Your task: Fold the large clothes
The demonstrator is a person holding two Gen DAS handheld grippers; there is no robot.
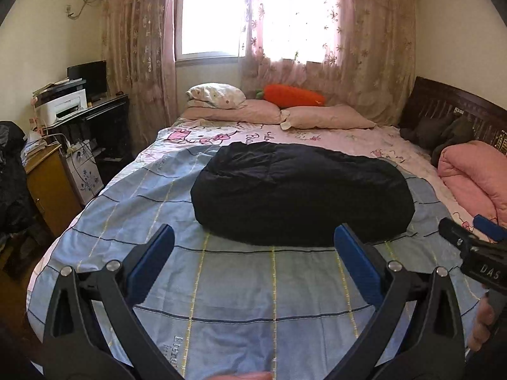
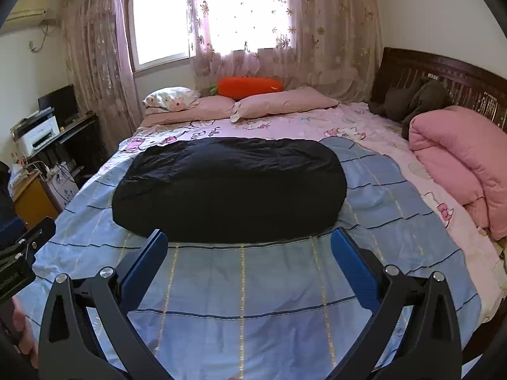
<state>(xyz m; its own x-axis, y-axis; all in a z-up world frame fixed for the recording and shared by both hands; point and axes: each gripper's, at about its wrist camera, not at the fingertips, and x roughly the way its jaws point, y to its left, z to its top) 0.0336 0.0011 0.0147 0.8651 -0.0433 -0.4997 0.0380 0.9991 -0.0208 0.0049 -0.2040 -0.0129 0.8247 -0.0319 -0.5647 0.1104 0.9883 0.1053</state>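
Observation:
A large dark navy garment (image 1: 301, 190) lies in a folded, rounded bundle on the blue plaid sheet (image 1: 247, 285) in the middle of the bed; it also shows in the right wrist view (image 2: 228, 186). My left gripper (image 1: 253, 237) hovers just short of the garment's near edge, open, with nothing between its blue pads. My right gripper (image 2: 248, 240) is likewise open and empty, level with the garment's near edge. The right gripper's body (image 1: 475, 250) shows at the right edge of the left view, and the left gripper's body (image 2: 19, 247) at the left edge of the right view.
Pink pillows (image 1: 329, 117) and an orange carrot cushion (image 1: 294, 95) lie at the bed's far side under the curtained window. A folded pink quilt (image 2: 459, 164) and dark clothes (image 2: 412, 101) sit by the wooden headboard. A desk with a printer (image 1: 63, 104) stands left of the bed.

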